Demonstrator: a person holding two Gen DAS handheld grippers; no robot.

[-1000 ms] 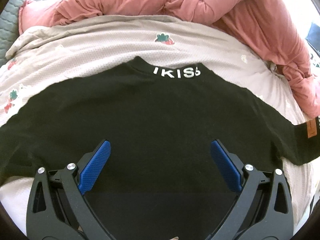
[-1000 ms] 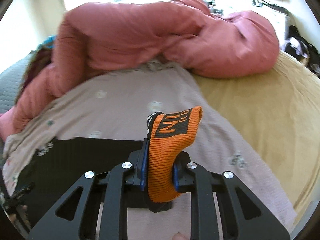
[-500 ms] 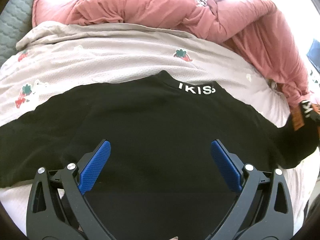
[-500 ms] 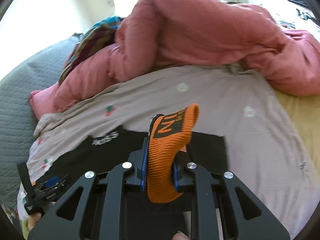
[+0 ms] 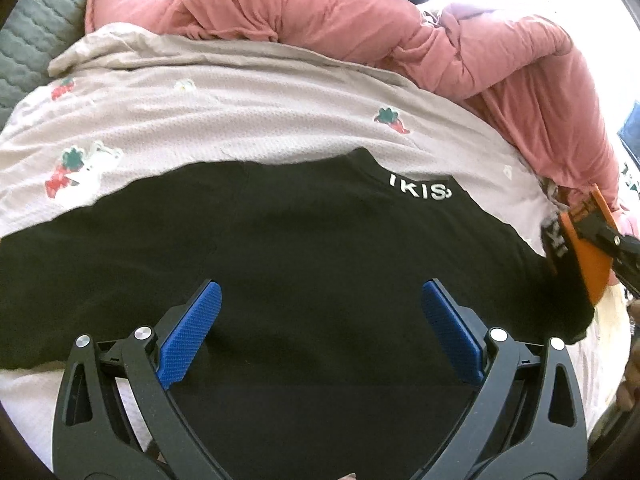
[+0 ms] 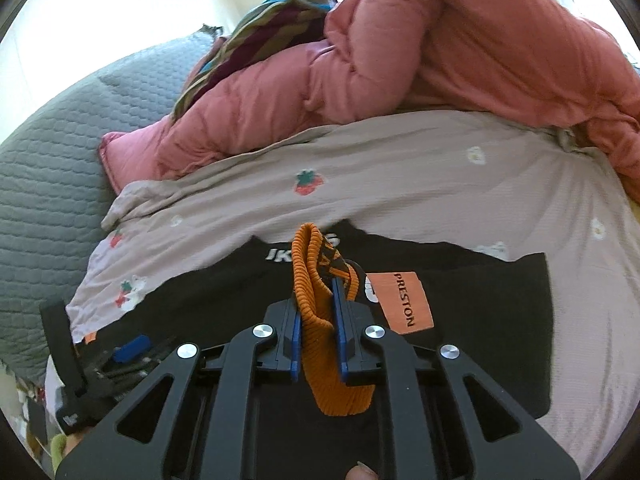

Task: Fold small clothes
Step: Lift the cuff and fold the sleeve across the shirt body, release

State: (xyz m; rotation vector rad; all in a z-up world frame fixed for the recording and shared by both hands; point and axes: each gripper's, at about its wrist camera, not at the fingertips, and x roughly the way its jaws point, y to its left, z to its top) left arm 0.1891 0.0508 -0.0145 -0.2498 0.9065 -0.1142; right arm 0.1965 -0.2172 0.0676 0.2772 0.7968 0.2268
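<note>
The right gripper (image 6: 316, 344) has its jaws closing on the orange ribbed cuff (image 6: 320, 328) of the black sweater (image 5: 304, 280), the blue pads pressing the knit from both sides so that the cuff bunches and stands up between them; gripping the thick end of the sleeve is probably the surest way to carry that sleeve across the body for a fold. Seen from the left wrist, the same cuff (image 5: 584, 256) hangs at the sweater's right edge, lifted clear of the bed. The left gripper (image 5: 320, 332) holds nothing: its jaws stand wide apart above the lower middle of the sweater, the blue pads (image 5: 188, 332) flanking bare black cloth without touching it (likely waiting to pin or take the hem). The sweater itself lies spread flat on the pale strawberry-print sheet (image 5: 240, 112), collar with white lettering (image 5: 420, 191) toward the far side, an orange patch (image 6: 400, 300) showing on its right part. Beyond the sheet's far edge a pink quilt (image 5: 360, 12) is heaped, with a grey quilted cover (image 6: 48, 168) at the bed's left corner.
</note>
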